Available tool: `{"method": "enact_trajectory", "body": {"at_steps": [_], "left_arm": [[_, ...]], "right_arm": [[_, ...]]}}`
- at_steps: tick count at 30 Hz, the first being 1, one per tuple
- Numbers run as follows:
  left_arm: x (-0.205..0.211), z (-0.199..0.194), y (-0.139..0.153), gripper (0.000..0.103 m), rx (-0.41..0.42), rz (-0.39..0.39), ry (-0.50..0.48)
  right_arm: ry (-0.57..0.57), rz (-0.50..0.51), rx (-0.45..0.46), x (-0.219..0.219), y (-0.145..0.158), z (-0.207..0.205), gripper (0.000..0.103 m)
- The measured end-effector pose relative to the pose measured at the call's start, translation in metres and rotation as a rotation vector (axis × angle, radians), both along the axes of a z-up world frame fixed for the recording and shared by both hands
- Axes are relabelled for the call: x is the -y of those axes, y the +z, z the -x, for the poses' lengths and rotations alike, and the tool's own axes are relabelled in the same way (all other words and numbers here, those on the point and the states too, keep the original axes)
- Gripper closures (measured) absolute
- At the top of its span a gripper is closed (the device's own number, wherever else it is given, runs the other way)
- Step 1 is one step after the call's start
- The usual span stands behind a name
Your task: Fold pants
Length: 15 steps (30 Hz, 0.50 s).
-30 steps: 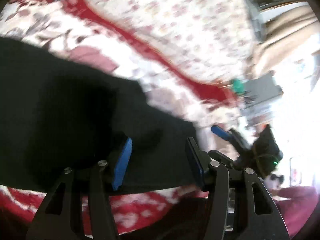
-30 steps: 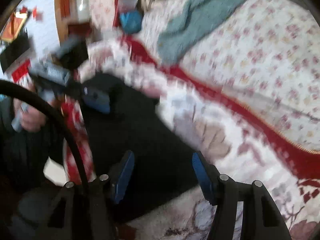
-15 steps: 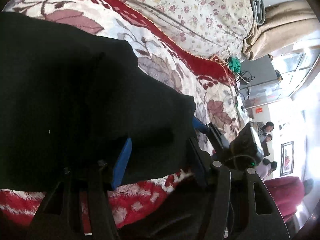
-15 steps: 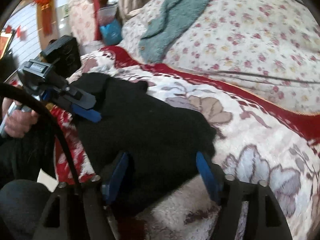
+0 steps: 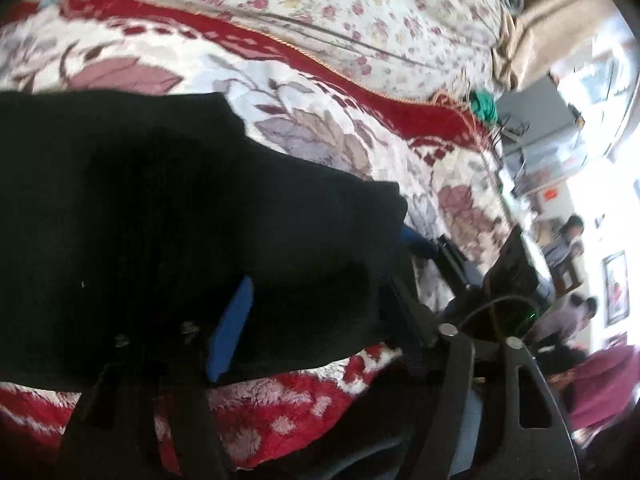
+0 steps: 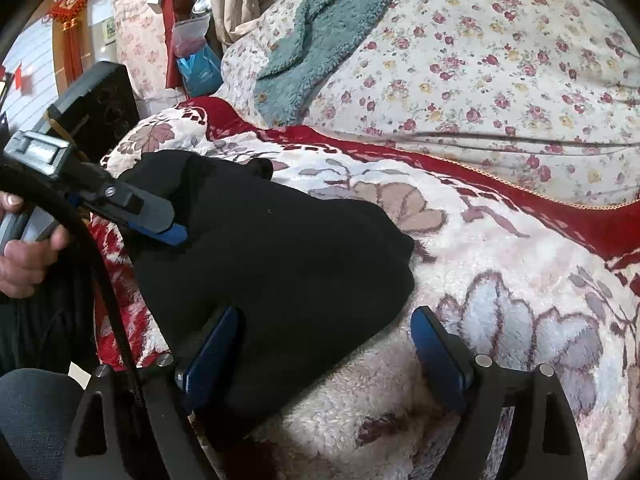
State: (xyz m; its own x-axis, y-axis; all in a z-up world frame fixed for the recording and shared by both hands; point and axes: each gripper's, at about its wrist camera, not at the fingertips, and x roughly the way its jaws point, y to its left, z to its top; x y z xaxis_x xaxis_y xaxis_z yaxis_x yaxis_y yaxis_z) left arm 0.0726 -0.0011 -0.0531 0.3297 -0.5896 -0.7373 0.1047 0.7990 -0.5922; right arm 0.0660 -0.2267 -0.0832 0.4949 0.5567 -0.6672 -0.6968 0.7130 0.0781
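The black pants (image 5: pixel 160 216) lie folded in a thick bundle on the floral fleece blanket (image 5: pixel 320 128). My left gripper (image 5: pixel 316 312) is open, its jaws straddling the bundle's near edge; the blue left pad (image 5: pixel 232 328) shows, the right pad is hidden by cloth. In the right wrist view the same pants (image 6: pixel 280 256) lie in front of my right gripper (image 6: pixel 324 344), which is open with its jaws spread around the bundle's near corner. The left gripper (image 6: pixel 160 224) shows there at the bundle's left side, held by a hand.
A flowered quilt (image 6: pixel 480 72) rises behind the blanket, with a teal fleece garment (image 6: pixel 320 28) draped on it. The person's legs (image 6: pixel 36 408) are at the bed's near edge. A red border (image 5: pixel 280 48) crosses the blanket. Room furniture and people (image 5: pixel 568 236) are at right.
Both grippers have come closer to the pants and now straddle the bundle's edge. The view has steadied after fast motion. Both stay open.
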Motion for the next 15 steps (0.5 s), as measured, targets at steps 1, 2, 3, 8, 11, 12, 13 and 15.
{"method": "enact_trajectory", "body": {"at_steps": [1,2,3,8,11,12,13,15], "left_arm": [[0.006,0.001,0.002,0.033,0.010,-0.040,-0.004],[0.009,0.002,0.003,0.030,0.024,-0.070,-0.016],[0.014,0.004,0.004,0.027,0.045,-0.097,-0.037],[0.027,0.017,0.003,0.022,0.151,-0.176,-0.090],[0.022,0.020,0.001,0.020,0.175,-0.144,-0.093],[0.021,0.020,0.001,0.020,0.172,-0.135,-0.092],[0.019,0.020,0.002,0.020,0.166,-0.123,-0.089],[0.015,0.018,0.002,0.020,0.152,-0.092,-0.081]], "right_arm": [[0.001,-0.001,-0.003,0.000,0.000,0.000,0.017],[0.002,-0.001,-0.004,0.000,0.000,-0.001,0.017],[0.002,-0.001,-0.005,0.001,0.000,-0.001,0.017],[-0.002,0.005,-0.003,0.000,0.000,-0.001,0.017],[-0.022,0.031,0.008,-0.003,0.001,0.001,0.014],[-0.029,0.043,0.009,-0.004,0.002,0.002,0.013],[-0.041,0.062,0.006,-0.006,0.003,0.002,0.011],[-0.075,0.107,-0.052,-0.011,0.010,-0.001,0.011]]}}
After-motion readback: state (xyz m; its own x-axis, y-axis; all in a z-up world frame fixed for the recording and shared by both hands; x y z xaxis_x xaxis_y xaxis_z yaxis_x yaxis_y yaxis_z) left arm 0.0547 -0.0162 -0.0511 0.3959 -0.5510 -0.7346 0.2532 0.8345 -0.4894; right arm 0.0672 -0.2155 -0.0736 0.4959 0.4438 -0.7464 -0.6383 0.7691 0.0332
